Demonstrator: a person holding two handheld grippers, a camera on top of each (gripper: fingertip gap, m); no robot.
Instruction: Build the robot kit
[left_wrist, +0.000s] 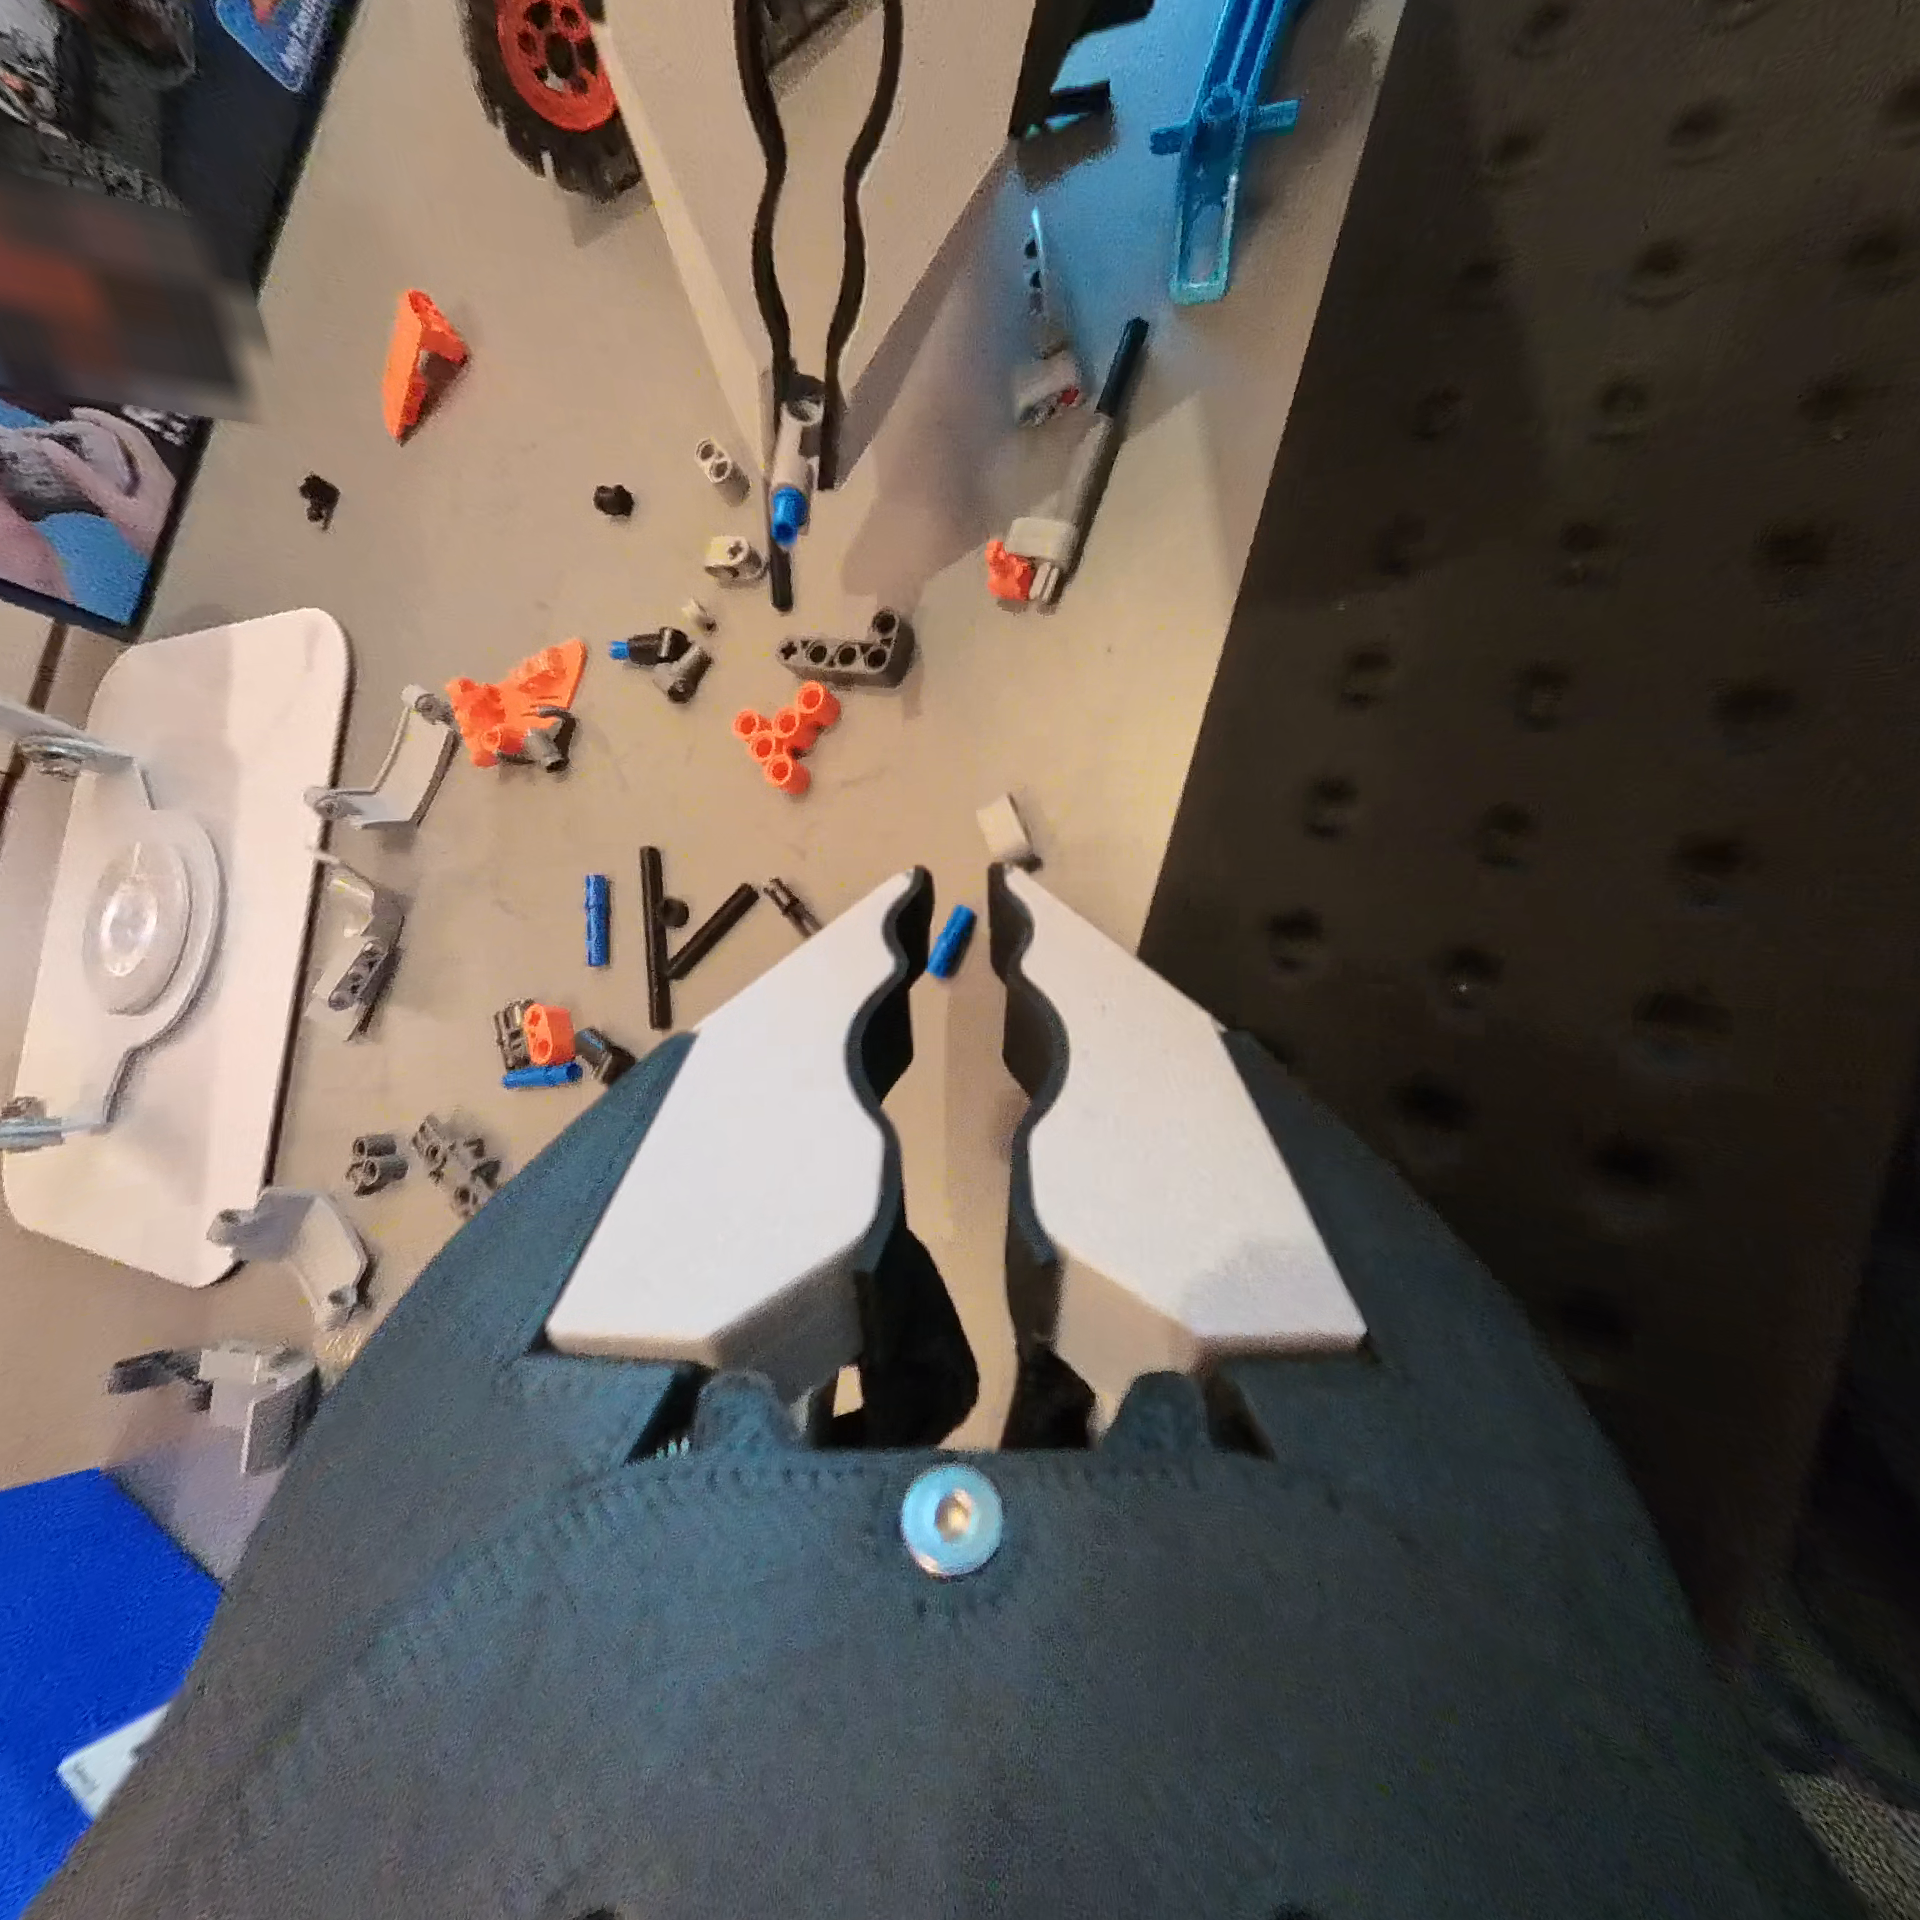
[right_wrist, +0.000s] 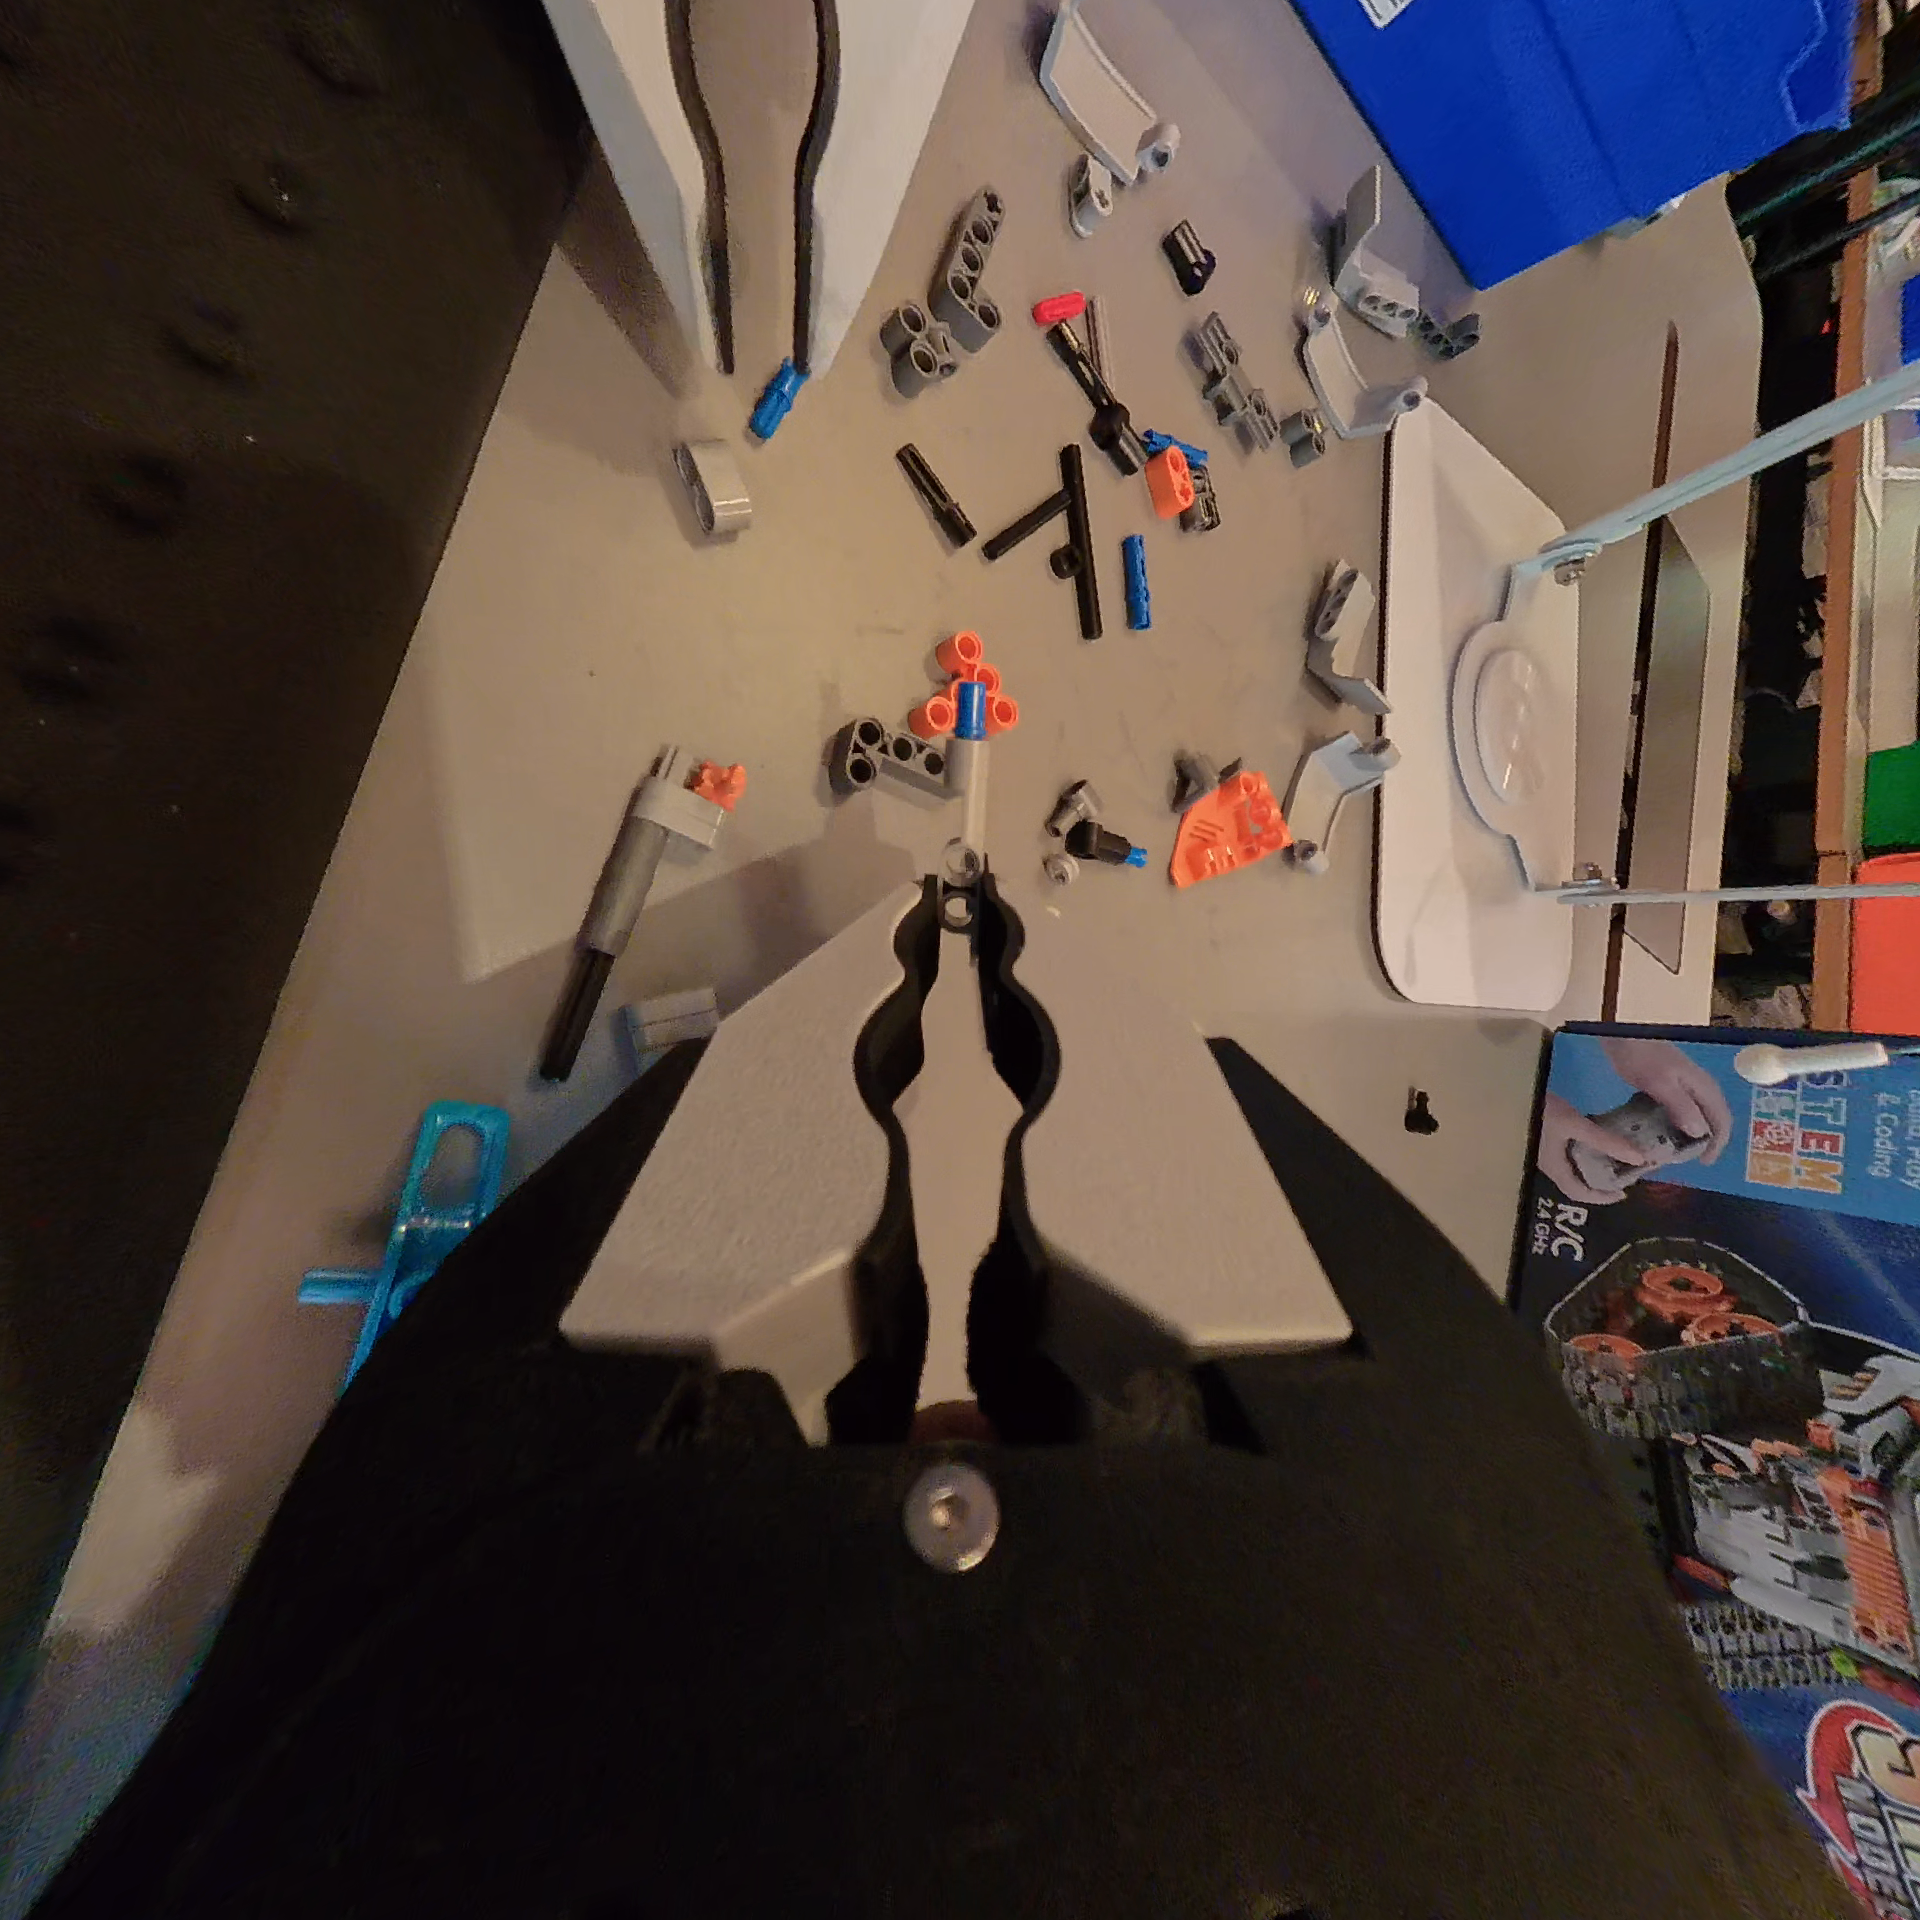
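Claw, right (right_wrist: 958, 902): clamped at its tips on a black connector carrying a pale grey axle (right_wrist: 970, 792) tipped with a blue pin; left claw (left_wrist: 956, 883) slightly apart, empty, a loose blue pin (left_wrist: 950, 939) lying between its tips.

Held piece looks light, rigid, smooth plastic; grip sits at the black end, the axle jutting forward over orange connectors (right_wrist: 961, 694). Worktop (right_wrist: 623, 644) ahead is strewn with small parts; dark padded wall (right_wrist: 208, 520) close to the right claw's left, white stand base (right_wrist: 1475, 727) to its right.
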